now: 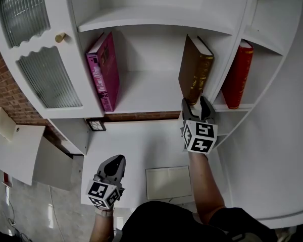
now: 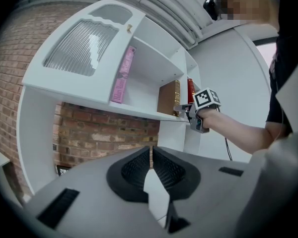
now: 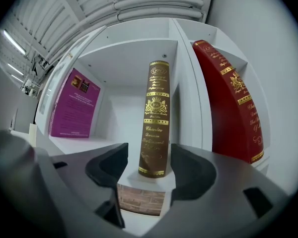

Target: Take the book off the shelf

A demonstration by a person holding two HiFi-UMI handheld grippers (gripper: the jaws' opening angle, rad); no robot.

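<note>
The brown book (image 3: 156, 118) stands upright on the shelf (image 1: 141, 95) with its long axis vertical and its spine towards me. The foot of the spine is straight ahead, in the gap between the spread jaws of my right gripper (image 1: 198, 105), and I judge they do not touch it yet. My right arm reaches forward to the shelf edge, right of centre in the head view, so it is the nearer one. My left gripper (image 1: 115, 164) hangs at the lower left, well apart, with its jaws pressed together on nothing.

white shelving unit (image 1: 156, 21) stands against a red brick wall (image 1: 2, 89). ribbed glass door (image 1: 48, 79), brass knob (image 1: 60, 37). grey floor (image 1: 22, 208) at lower left.
</note>
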